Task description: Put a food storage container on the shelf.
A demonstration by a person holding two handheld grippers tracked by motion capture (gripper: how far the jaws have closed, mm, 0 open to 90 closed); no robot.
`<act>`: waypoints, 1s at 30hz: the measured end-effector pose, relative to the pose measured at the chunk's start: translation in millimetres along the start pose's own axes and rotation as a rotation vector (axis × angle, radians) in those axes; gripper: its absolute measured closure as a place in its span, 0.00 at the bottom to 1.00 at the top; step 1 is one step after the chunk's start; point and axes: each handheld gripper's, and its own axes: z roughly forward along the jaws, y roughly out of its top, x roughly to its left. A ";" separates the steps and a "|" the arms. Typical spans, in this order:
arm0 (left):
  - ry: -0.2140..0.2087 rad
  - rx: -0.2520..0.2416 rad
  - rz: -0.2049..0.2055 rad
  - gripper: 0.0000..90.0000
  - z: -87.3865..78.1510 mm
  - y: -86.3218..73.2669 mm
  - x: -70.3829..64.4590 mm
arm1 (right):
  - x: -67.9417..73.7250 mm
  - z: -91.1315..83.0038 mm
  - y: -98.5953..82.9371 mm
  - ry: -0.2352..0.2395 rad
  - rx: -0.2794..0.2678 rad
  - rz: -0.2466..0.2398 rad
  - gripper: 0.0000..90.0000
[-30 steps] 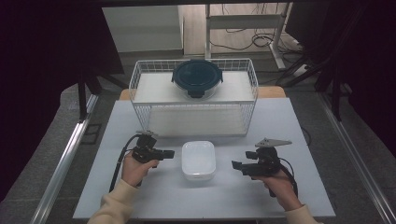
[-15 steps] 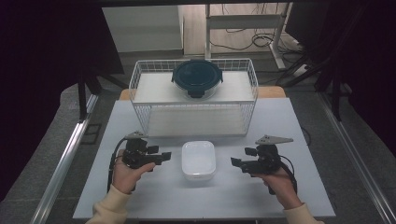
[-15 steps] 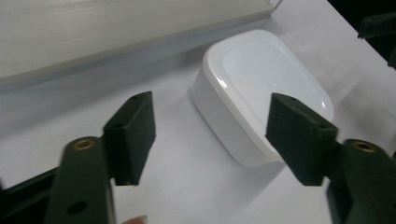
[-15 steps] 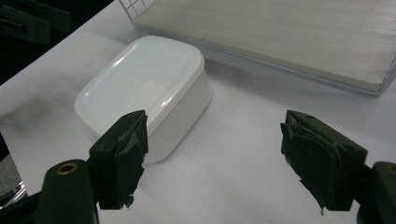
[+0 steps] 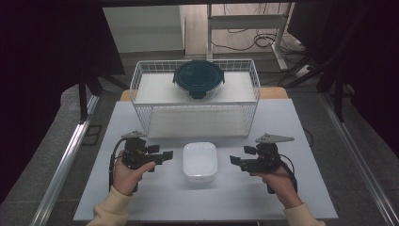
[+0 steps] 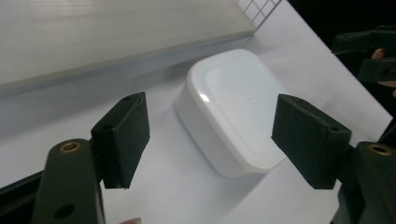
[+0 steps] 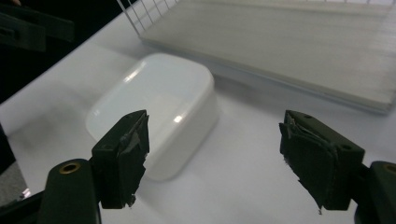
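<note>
The left gripper [image 5: 165, 155] and right gripper [image 5: 234, 160] are held wide apart-jawed either side of the unlabelled white lidded container [image 5: 200, 161], untouched.

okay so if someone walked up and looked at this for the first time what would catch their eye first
Most likely the white box, lying alone at the middle of the pale table with its rounded base up. The left gripper and the right gripper flank it, jaws open and pointed at it, neither touching. Behind stands a white wire basket, with a dark round lidded container on top of it.
</note>
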 end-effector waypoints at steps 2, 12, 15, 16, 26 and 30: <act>-0.009 -0.005 0.007 0.30 -0.7 3.1 -3.6 | 4.8 3.3 6.3 0.014 0.008 -0.006 0.27; -0.078 0.018 -0.038 0.38 11.3 2.1 -8.3 | 21.7 27.9 22.5 0.032 0.090 0.008 0.33; -0.132 0.031 -0.099 0.39 17.7 -1.1 -0.5 | 19.9 36.2 21.9 0.039 0.090 0.042 0.33; -0.140 0.029 -0.115 0.39 19.8 -2.3 1.4 | 19.1 39.3 20.8 0.046 0.091 0.059 0.33; -0.193 0.051 -0.200 0.40 39.9 -15.1 15.8 | 16.3 57.0 10.1 0.047 0.123 0.109 0.30; -0.186 0.069 -0.196 0.41 47.7 -17.5 17.1 | 14.7 58.5 9.6 0.060 0.121 0.129 0.32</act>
